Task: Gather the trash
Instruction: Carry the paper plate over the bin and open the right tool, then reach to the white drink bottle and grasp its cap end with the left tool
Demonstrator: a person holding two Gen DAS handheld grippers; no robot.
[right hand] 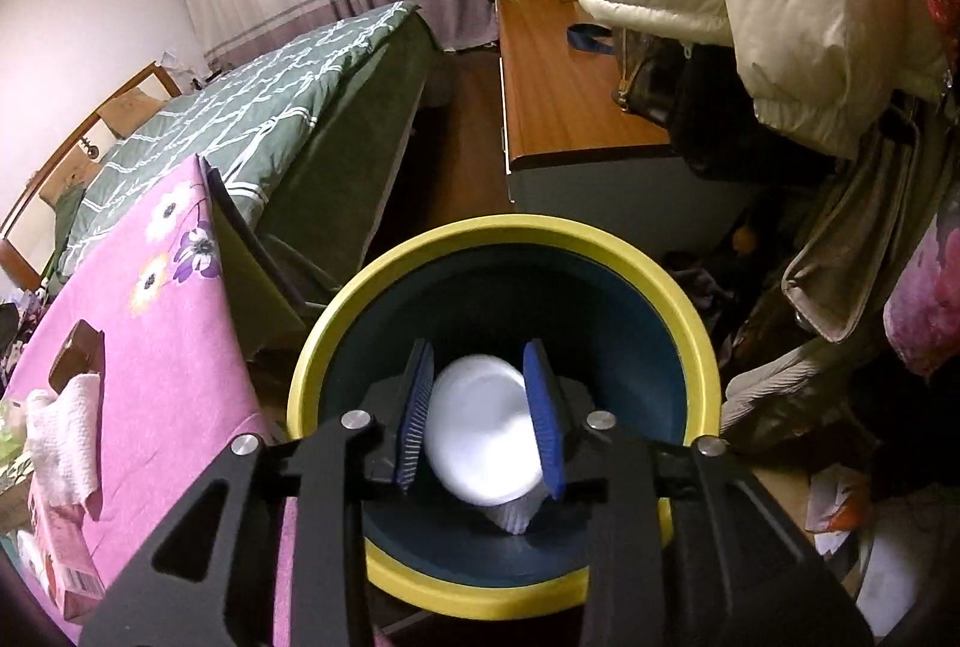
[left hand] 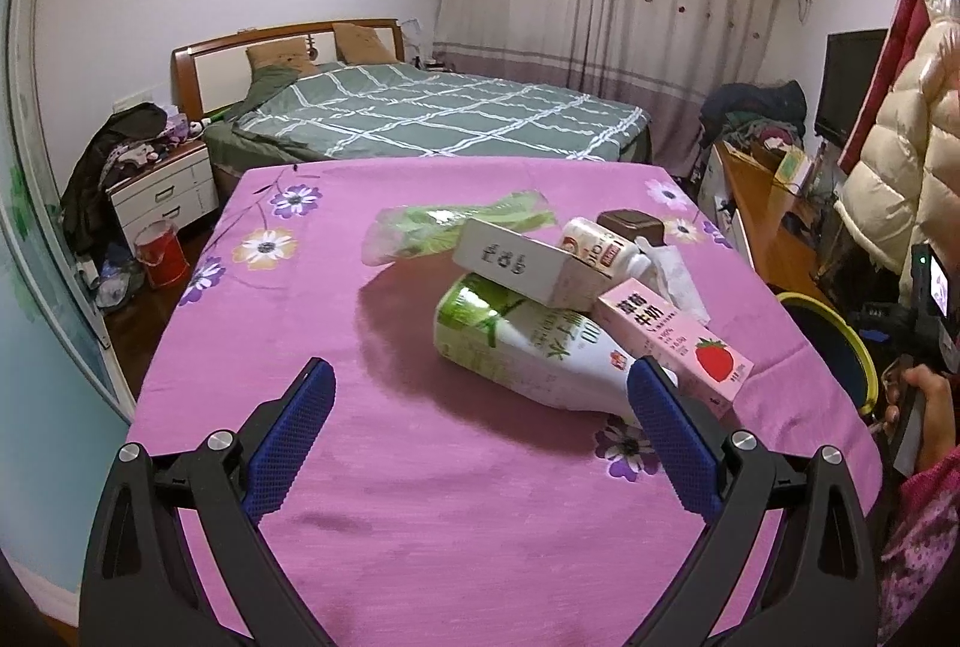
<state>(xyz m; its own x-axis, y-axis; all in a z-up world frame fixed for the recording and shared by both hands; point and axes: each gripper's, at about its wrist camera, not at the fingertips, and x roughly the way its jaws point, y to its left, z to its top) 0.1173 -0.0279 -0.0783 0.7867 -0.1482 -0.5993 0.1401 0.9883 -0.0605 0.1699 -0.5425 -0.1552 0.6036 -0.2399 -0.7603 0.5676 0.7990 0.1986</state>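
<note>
**White cup over bin, rest of trash still on table**

The right gripper [right hand: 485, 425] is held over the mouth of the round bin with yellow rim and dark teal inside [right hand: 384, 281], which stands just beside the table's right edge. A white paper cup with a pleated wall [right hand: 480, 437] is seen between the blue ribbed pads [right hand: 543, 425]. The jaws are partly spread; whether the pads press on the cup cannot be told, as the cup is blurred.

The left gripper [left hand: 480, 443] is held above the near part of the table covered with a pink flowered cloth [left hand: 420, 497]. Its jaws are spread wide, with nothing between them.

The remaining trash is piled toward the right side of the table:
- a large white plastic bottle with green label [left hand: 528, 347], lying on its side
- a white cardboard box [left hand: 522, 263], resting tilted on top of that bottle
- a pink strawberry milk carton [left hand: 678, 341], leaning against the bottle, nearest the right edge
- a small white bottle with red label [left hand: 606, 245], behind the box
- a crumpled white tissue [left hand: 672, 275], beside the small bottle
- a dark brown wrapper [left hand: 630, 224], toward the far right corner
- a clear green plastic bag [left hand: 438, 227], behind the pile

The person's right hand [left hand: 927, 401] is seen at the right edge, on the other gripper's handle.
</note>
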